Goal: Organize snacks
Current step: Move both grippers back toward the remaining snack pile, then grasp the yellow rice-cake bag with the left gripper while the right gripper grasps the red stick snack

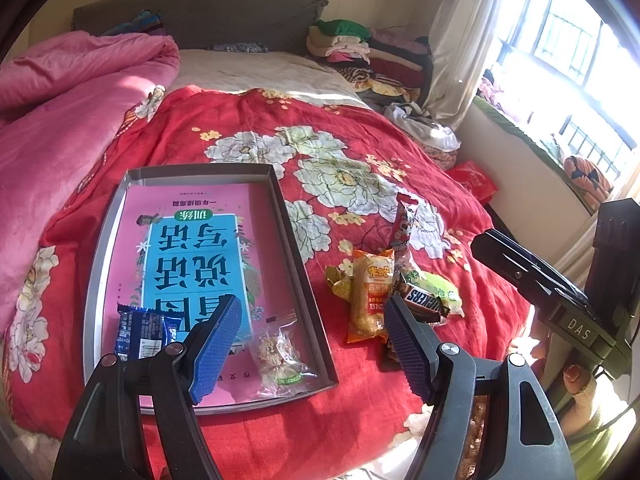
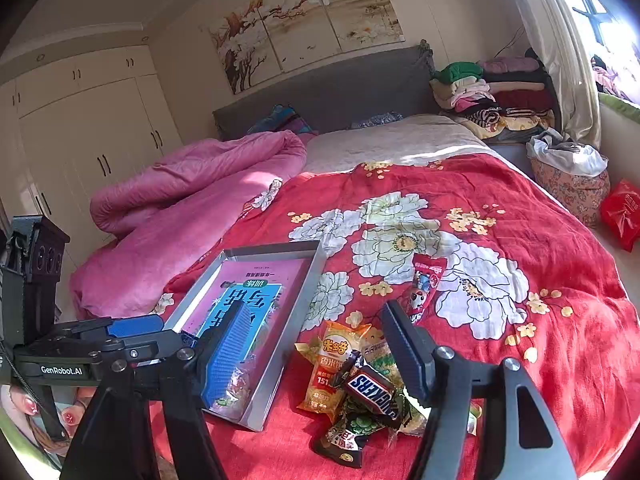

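Only the left wrist view shows the blue crinkled wrapper (image 1: 141,334) and the clear-wrapped cookie (image 1: 276,354) lying inside the shallow grey cardboard tray (image 1: 303,268) on a glossy pink book (image 1: 192,240), plus the barred window (image 1: 576,60); the right wrist view alone shows the white wardrobe (image 2: 92,140) and flower painting (image 2: 304,28). On the red floral quilt (image 2: 520,240) beside the tray sit loose snacks: a Snickers bar (image 2: 370,390), an orange rice-cracker packet (image 2: 334,364) and green foil packets (image 2: 360,426). The left gripper (image 1: 316,344) and right gripper (image 2: 316,356) both hover with ribbed blue pads (image 1: 216,354) spread wide and empty.
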The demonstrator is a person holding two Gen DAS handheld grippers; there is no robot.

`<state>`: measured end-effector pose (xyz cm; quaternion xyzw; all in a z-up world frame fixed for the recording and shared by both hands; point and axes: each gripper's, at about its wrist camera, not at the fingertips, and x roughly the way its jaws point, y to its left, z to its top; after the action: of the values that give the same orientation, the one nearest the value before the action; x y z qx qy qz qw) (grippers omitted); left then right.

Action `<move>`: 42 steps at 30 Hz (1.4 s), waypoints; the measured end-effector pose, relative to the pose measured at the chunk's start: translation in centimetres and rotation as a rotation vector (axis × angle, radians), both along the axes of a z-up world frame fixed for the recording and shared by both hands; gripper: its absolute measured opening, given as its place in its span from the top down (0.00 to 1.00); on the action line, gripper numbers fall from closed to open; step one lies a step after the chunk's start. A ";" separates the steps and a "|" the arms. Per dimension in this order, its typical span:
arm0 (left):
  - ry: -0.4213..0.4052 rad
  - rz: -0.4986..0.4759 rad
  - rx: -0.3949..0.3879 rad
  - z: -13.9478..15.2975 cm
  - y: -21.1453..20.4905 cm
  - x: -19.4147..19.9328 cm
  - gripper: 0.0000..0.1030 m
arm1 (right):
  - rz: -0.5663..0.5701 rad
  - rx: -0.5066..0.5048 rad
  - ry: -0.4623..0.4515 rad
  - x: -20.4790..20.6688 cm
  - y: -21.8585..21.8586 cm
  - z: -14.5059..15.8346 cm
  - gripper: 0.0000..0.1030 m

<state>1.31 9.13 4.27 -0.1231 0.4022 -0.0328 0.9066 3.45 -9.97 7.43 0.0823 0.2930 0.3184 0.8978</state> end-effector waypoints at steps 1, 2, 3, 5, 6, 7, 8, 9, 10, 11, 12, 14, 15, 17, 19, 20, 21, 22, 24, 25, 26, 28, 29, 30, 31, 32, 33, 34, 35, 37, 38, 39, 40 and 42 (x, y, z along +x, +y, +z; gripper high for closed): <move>0.002 -0.003 0.001 0.0 -0.2 0.1 0.27 | -0.006 -0.001 -0.002 0.0 -0.2 0.0 0.34; 0.004 -0.007 0.001 0.0 -0.4 0.2 0.27 | -0.011 0.000 -0.002 0.1 -0.4 0.0 0.34; 0.007 -0.010 0.003 -0.1 -0.6 0.2 0.27 | -0.016 0.001 0.000 0.3 -0.7 0.0 0.34; 0.009 -0.018 0.006 -0.1 -1.0 0.3 0.27 | -0.029 0.000 0.002 0.5 -1.1 -0.1 0.34; 0.011 -0.022 0.008 -0.2 -1.2 0.4 0.27 | -0.037 0.001 0.005 0.6 -1.4 -0.2 0.34; 0.012 -0.026 0.011 -0.2 -1.4 0.5 0.27 | -0.043 0.005 0.008 0.7 -1.7 -0.2 0.34; 0.014 -0.030 0.012 -0.3 -1.6 0.5 0.27 | -0.049 0.008 0.011 0.8 -1.9 -0.2 0.34; 0.016 -0.034 0.012 -0.4 -1.7 0.5 0.27 | -0.056 0.010 0.013 0.9 -2.2 -0.3 0.34; 0.018 -0.037 0.011 -0.4 -1.9 0.6 0.27 | -0.060 0.011 0.014 1.0 -2.4 -0.4 0.34; 0.021 -0.041 0.011 -0.5 -2.0 0.7 0.27 | -0.064 0.013 0.016 1.0 -2.5 -0.4 0.34; 0.025 -0.044 0.011 -0.6 -2.2 0.7 0.27 | -0.069 0.013 0.017 1.1 -2.7 -0.5 0.34; 0.031 -0.051 0.007 -0.8 -2.6 1.0 0.27 | -0.075 0.015 0.023 1.3 -2.9 -0.6 0.34; 0.034 -0.056 0.005 -0.9 -2.7 1.1 0.27 | -0.076 0.015 0.026 1.5 -3.0 -0.6 0.34; 0.041 -0.065 0.008 -1.2 -3.2 1.5 0.27 | -0.079 0.013 0.035 1.9 -3.1 -0.8 0.34; 0.051 -0.077 0.012 -1.6 -3.8 1.9 0.27 | -0.077 0.012 0.045 2.3 -3.0 -1.0 0.34; 0.058 -0.081 0.016 -1.8 -4.1 2.1 0.27 | -0.076 0.010 0.051 2.6 -3.0 -1.2 0.34; 0.066 -0.085 0.019 -2.1 -4.4 2.4 0.27 | -0.071 0.011 0.059 2.9 -3.0 -1.4 0.34; 0.074 -0.091 0.021 -2.4 -4.7 2.7 0.27 | -0.072 0.011 0.067 3.2 -3.0 -1.5 0.34; 0.089 -0.101 0.029 -3.0 -5.3 3.2 0.27 | -0.068 0.013 0.088 3.9 -3.0 -1.9 0.34; 0.097 -0.105 0.035 -3.3 -5.6 3.4 0.27 | -0.067 0.016 0.098 4.3 -3.1 -2.1 0.34; 0.104 -0.111 0.040 -3.6 -5.9 3.6 0.27 | -0.063 0.014 0.111 4.6 -3.0 -2.3 0.34; 0.117 -0.121 0.053 -4.0 -6.6 4.1 0.27 | -0.068 0.010 0.129 5.4 -3.2 -2.8 0.34; 0.120 -0.126 0.060 -4.2 -6.8 4.4 0.27 | -0.068 0.012 0.138 5.7 -3.2 -3.0 0.34; 0.124 -0.131 0.067 -4.4 -7.1 4.6 0.27 | -0.065 0.015 0.149 6.1 -3.3 -3.2 0.34; 0.129 -0.135 0.075 -4.5 -7.4 4.9 0.27 | -0.069 0.014 0.157 6.4 -3.4 -3.5 0.34; 0.133 -0.138 0.085 -4.7 -7.7 5.0 0.27 | -0.070 0.015 0.165 6.6 -3.4 -3.7 0.34; 0.138 -0.141 0.092 -5.0 -7.9 5.2 0.27 | -0.068 0.015 0.172 7.0 -3.5 -3.9 0.34; 0.143 -0.144 0.099 -5.2 -8.1 5.3 0.27 | -0.067 0.013 0.177 7.2 -3.5 -4.1 0.34; 0.151 -0.147 0.106 -5.4 -8.3 5.5 0.27 | -0.067 0.009 0.183 7.5 -3.5 -4.3 0.34; 0.167 -0.152 0.122 -5.9 -8.7 5.7 0.27 | -0.058 0.008 0.196 8.1 -3.5 -4.6 0.34; 0.174 -0.152 0.128 -6.1 -8.8 5.9 0.27 | -0.057 0.004 0.203 8.4 -3.4 -4.8 0.34; 0.179 -0.152 0.130 -6.3 -8.8 6.0 0.27 | -0.053 0.000 0.210 8.7 -3.3 -5.0 0.34; 0.186 -0.148 0.132 -6.5 -8.9 6.1 0.27 | -0.048 -0.001 0.217 9.0 -3.2 -5.2 0.34; 0.200 -0.145 0.126 -6.9 -8.8 6.5 0.27 | -0.042 -0.016 0.240 9.7 -2.8 -5.6 0.34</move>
<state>7.80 0.29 -2.59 -0.0394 0.4995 -0.0604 0.8633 13.18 -12.81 1.79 0.1189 0.3992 0.2852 0.8632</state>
